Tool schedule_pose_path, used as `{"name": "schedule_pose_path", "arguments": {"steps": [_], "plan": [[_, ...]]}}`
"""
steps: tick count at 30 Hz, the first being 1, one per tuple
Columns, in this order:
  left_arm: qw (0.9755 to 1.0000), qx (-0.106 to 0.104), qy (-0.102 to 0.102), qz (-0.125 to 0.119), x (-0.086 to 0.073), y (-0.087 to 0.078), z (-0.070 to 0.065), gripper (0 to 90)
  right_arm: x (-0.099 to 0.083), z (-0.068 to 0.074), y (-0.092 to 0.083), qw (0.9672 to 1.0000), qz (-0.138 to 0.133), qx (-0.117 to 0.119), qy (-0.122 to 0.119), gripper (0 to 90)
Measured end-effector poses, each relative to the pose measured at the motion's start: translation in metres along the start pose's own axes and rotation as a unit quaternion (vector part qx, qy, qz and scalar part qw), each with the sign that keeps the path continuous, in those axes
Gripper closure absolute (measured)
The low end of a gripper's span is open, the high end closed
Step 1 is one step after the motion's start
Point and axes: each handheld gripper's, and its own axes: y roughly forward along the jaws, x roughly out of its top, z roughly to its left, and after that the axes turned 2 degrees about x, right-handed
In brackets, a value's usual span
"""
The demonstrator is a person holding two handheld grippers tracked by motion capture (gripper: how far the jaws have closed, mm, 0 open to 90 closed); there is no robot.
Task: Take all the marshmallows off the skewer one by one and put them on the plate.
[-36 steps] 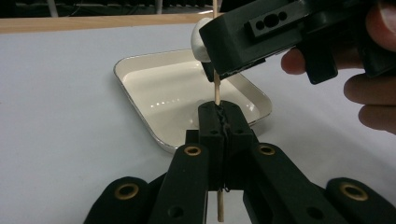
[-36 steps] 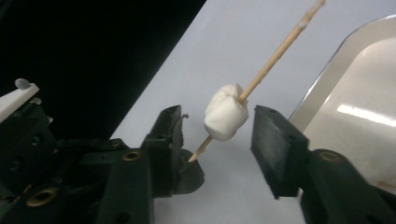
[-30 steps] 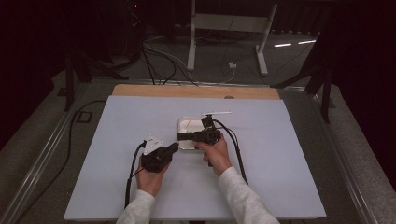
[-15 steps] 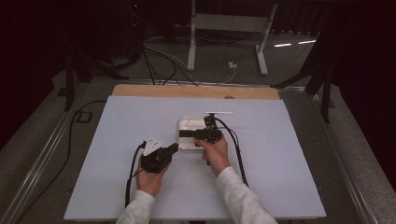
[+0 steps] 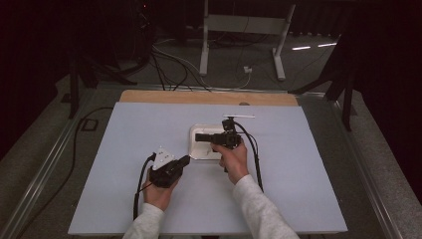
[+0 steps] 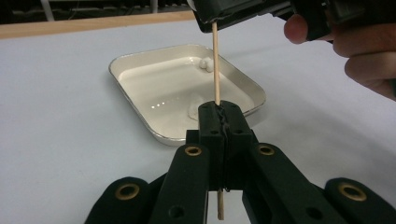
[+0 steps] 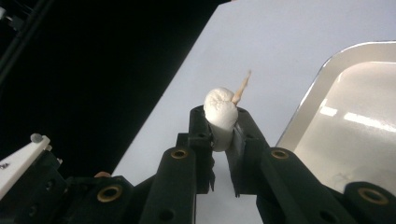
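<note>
Right gripper view: your right tool is pinching a marshmallow, threading it onto the skewer your left tool is clamping upright.

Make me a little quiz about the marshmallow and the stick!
1. True or false: the right gripper squeezes a white marshmallow.
2. What does the left gripper hold: A) a spoon, B) a thin wooden stick, C) nothing?
3. What lies in the far corner of the white tray?

Key: 1 true. 2 B. 3 more small marshmallows.
</note>
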Motion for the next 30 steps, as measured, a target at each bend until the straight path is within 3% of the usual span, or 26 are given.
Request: {"name": "schedule_pose_path", "arguments": {"steps": [17, 20, 22, 30], "plan": [[0.9998, 0.01, 0.014, 0.012, -0.003, -0.007, 0.001, 90.0, 0.005, -0.009, 0.003, 0.9998, 0.006, 0.005, 0.016, 81.6], [0.9997, 0.011, 0.016, 0.012, -0.003, -0.008, 0.001, 90.0, 0.004, -0.01, 0.003, 0.9999, 0.005, 0.004, 0.015, 81.7], [0.9996, 0.013, 0.02, 0.013, -0.004, -0.009, 0.002, 90.0, 0.004, -0.007, 0.004, 1.0, -0.003, -0.001, -0.001, 81.7], [0.9994, 0.019, 0.023, 0.015, -0.005, -0.013, 0.003, 90.0, 0.007, -0.011, 0.007, 0.9997, 0.008, 0.011, 0.02, 81.7]]}}
